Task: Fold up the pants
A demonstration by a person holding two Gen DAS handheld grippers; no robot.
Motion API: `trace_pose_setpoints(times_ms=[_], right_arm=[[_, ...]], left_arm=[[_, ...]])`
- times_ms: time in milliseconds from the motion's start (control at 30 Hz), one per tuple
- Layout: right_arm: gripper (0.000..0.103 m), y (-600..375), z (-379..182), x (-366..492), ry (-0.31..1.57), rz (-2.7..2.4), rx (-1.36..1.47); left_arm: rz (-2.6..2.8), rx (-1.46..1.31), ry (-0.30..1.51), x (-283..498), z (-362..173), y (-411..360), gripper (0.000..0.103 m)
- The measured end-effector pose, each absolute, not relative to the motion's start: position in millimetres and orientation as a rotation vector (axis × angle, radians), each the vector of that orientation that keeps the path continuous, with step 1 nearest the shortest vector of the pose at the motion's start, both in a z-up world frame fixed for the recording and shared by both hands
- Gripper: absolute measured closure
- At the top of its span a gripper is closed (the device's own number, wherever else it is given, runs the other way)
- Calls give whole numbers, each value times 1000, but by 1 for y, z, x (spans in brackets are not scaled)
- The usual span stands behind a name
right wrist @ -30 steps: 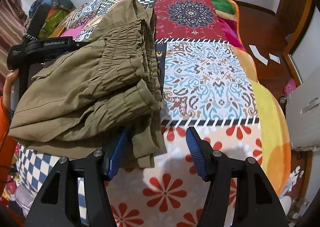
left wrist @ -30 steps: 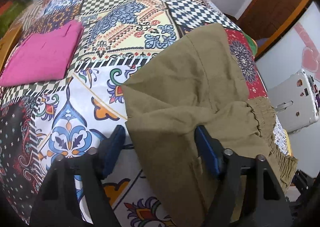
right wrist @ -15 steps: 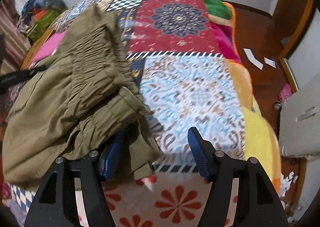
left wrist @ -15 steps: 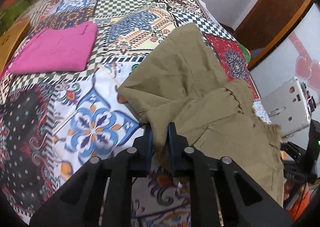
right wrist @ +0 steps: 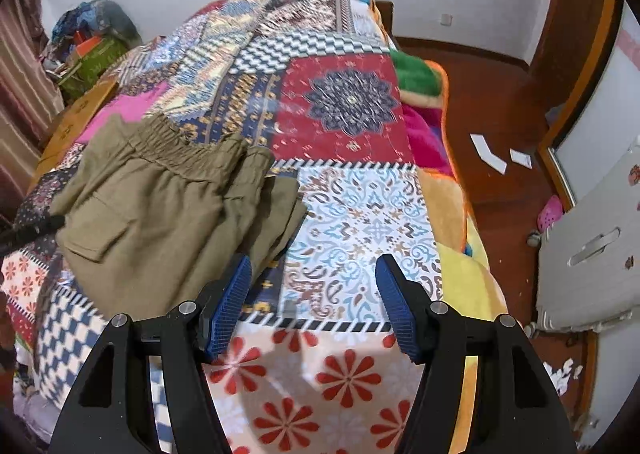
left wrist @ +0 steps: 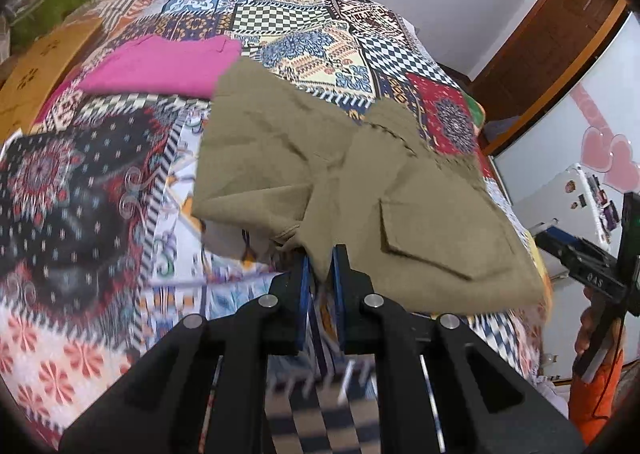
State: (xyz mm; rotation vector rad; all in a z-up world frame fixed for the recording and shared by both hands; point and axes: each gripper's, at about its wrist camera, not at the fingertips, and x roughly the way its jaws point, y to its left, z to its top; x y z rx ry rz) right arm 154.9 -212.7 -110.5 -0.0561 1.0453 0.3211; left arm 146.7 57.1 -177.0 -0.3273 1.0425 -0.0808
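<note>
The folded olive-green pants [left wrist: 360, 182] lie on the patchwork bedspread [left wrist: 100, 190]. My left gripper [left wrist: 321, 262] is shut on the pants' near edge and lifts it a little off the bed. In the right wrist view the pants [right wrist: 160, 214] lie left of centre, elastic waistband toward the far side. My right gripper [right wrist: 314, 286] is open and empty, its left pad just past the pants' near right corner, over bare bedspread [right wrist: 360, 214]. The right gripper's body also shows in the left wrist view [left wrist: 592, 262] at the right edge.
A folded pink garment [left wrist: 160, 66] lies on the bed beyond the pants. A cardboard box [left wrist: 36, 70] and piled things stand at the bed's left. A white appliance [right wrist: 592, 254] and wooden floor [right wrist: 500, 114] lie to the right of the bed.
My left gripper went from open to shut on the pants' edge and pulled it up and toward me. My right gripper stayed open and drew back to the right, off the pants.
</note>
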Motion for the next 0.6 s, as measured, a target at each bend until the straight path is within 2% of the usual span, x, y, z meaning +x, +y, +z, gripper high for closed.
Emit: trace_pose_setpoints(times_ms=[367, 600], right_arm=[[43, -174, -92, 137, 996, 416, -93], [43, -151, -103, 135, 1029, 486, -69]], left_arm=[[-97, -305, 1031, 105, -163, 48, 97], [-102, -315, 960, 118, -136, 60, 97]])
